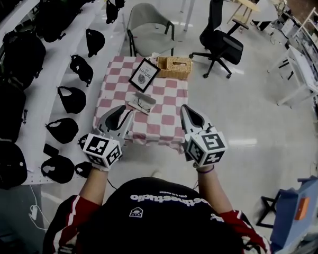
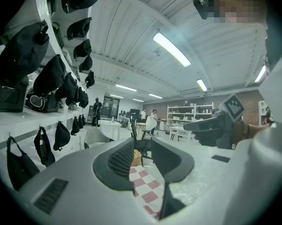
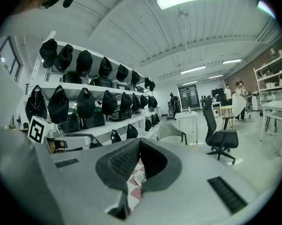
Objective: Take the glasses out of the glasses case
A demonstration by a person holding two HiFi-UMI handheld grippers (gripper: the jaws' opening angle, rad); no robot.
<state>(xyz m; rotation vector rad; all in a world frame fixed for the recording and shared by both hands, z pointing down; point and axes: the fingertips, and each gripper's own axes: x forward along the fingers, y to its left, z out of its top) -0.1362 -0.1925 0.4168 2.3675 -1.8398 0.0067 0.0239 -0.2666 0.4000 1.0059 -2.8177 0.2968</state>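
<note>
The glasses case lies on the checked table, long axis roughly ten-to-four; it sits at two o'clock, near the left gripper, jaws spread and empty; the right gripper, jaws pressed together, stands farther off, the case at its ten o'clock.

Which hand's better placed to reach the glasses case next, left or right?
Left, probably. The left tongs stand open, empty and nearer the glasses case; the right tongs are shut and farther off.
</note>
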